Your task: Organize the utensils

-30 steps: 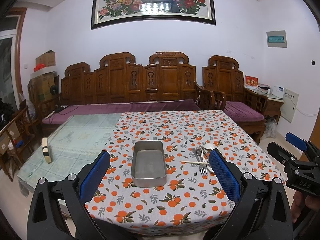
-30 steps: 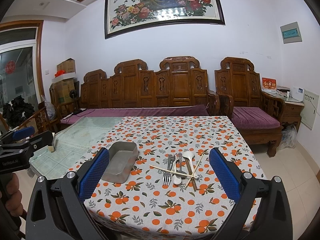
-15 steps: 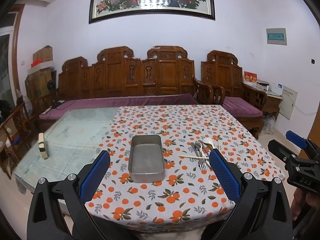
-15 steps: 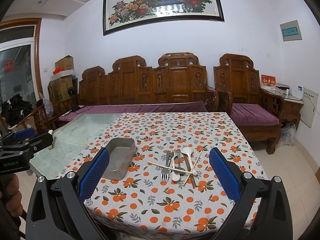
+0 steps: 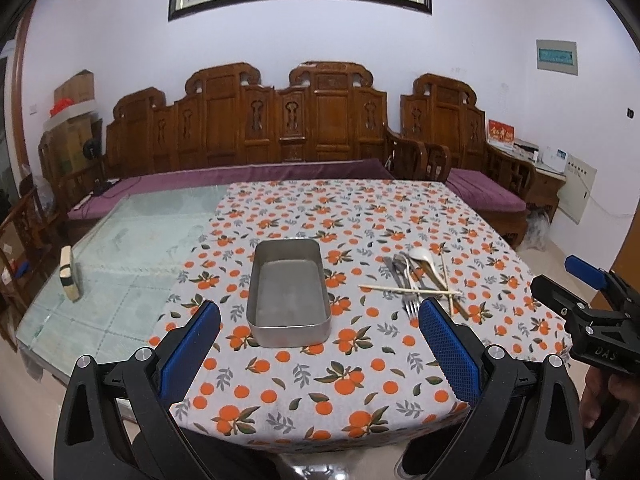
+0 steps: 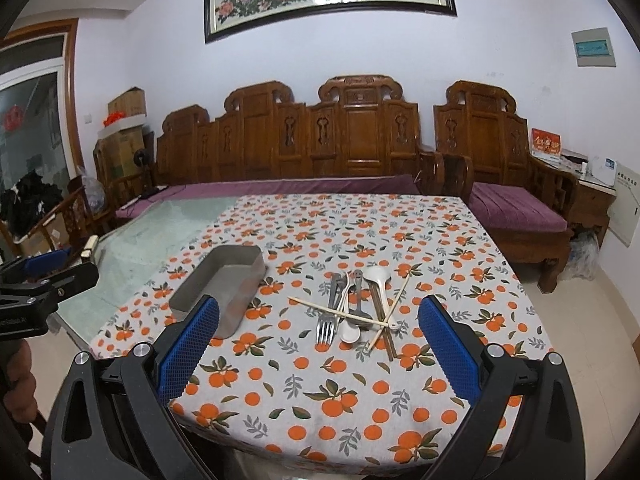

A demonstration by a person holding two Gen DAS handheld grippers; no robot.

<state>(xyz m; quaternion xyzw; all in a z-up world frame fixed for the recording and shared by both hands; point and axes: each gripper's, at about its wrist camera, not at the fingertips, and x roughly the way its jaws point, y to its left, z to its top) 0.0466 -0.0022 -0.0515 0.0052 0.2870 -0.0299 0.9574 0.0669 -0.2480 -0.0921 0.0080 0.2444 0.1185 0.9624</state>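
An empty metal tray (image 5: pixel 289 292) sits on the orange-print tablecloth (image 5: pixel 320 376); it also shows in the right wrist view (image 6: pixel 220 286). To its right lies a pile of utensils (image 5: pixel 416 280): a fork (image 6: pixel 328 312), white spoons (image 6: pixel 378 278), metal spoons and crossed chopsticks (image 6: pixel 340 312). My left gripper (image 5: pixel 320 356) is open and empty, near the table's front edge before the tray. My right gripper (image 6: pixel 318 356) is open and empty, in front of the utensil pile.
The left part of the table is bare glass (image 5: pixel 120 264) with a small block (image 5: pixel 70 276) on it. A carved wooden bench (image 5: pixel 280 140) with purple cushions stands behind the table. Wooden chairs stand at the left.
Both grippers have moved forward and tilted down toward the table; the tray and utensils look larger and closer. Nothing on the table has moved.
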